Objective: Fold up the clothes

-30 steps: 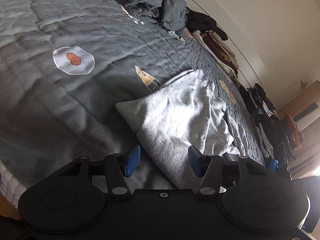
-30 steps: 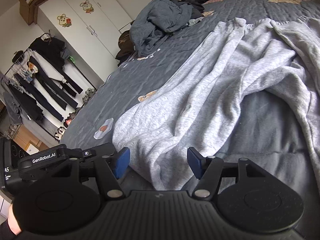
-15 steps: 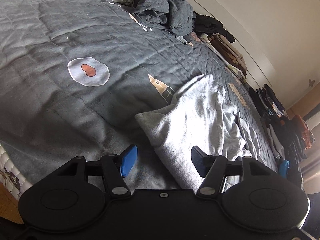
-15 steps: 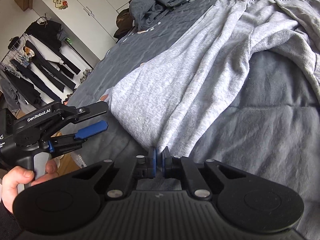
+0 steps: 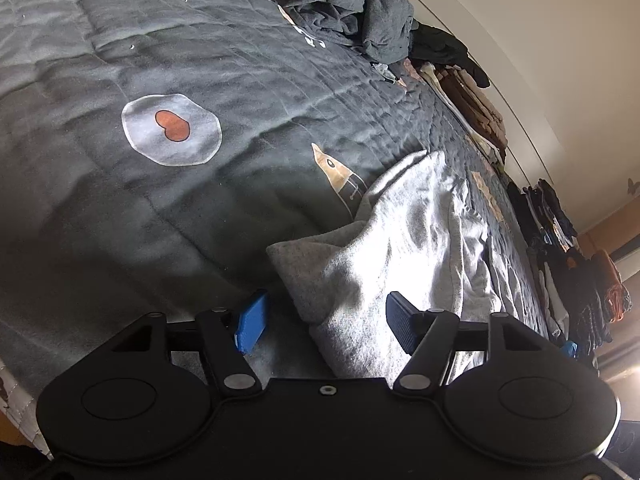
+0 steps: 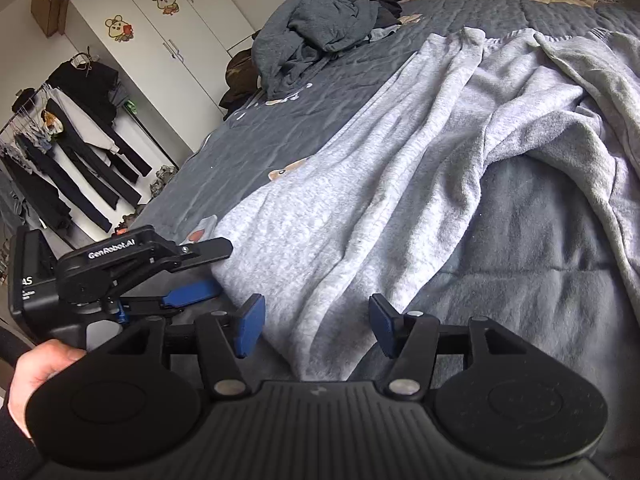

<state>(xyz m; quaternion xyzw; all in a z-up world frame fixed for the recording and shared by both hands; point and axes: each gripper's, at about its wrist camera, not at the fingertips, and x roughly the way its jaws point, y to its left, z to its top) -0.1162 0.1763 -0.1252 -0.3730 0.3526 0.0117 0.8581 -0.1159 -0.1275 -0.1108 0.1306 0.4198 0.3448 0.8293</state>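
Note:
A light grey sweatshirt (image 6: 400,184) lies spread and rumpled on the dark grey quilt (image 6: 540,300). My right gripper (image 6: 316,322) straddles its near hem; the jaws are opening and the pads stand clear of the cloth between them. In the left wrist view the sweatshirt (image 5: 400,248) shows its near left corner between the jaws of my left gripper (image 5: 326,320), which are opening and not pressing on it. The left gripper (image 6: 208,270) also shows in the right wrist view, at the garment's left edge, held by a hand (image 6: 40,364).
A pile of dark grey clothes (image 5: 352,4) sits at the far end of the bed, with folded brown stacks (image 5: 476,108) beside it. A white wardrobe (image 6: 160,12) and a rack of hanging clothes (image 6: 76,120) stand past the bed's left side.
Half a second ago the right gripper was shut on the sweatshirt's hem; now its jaws stand apart. The left gripper has moved in on the garment's corner and opened slightly wider.

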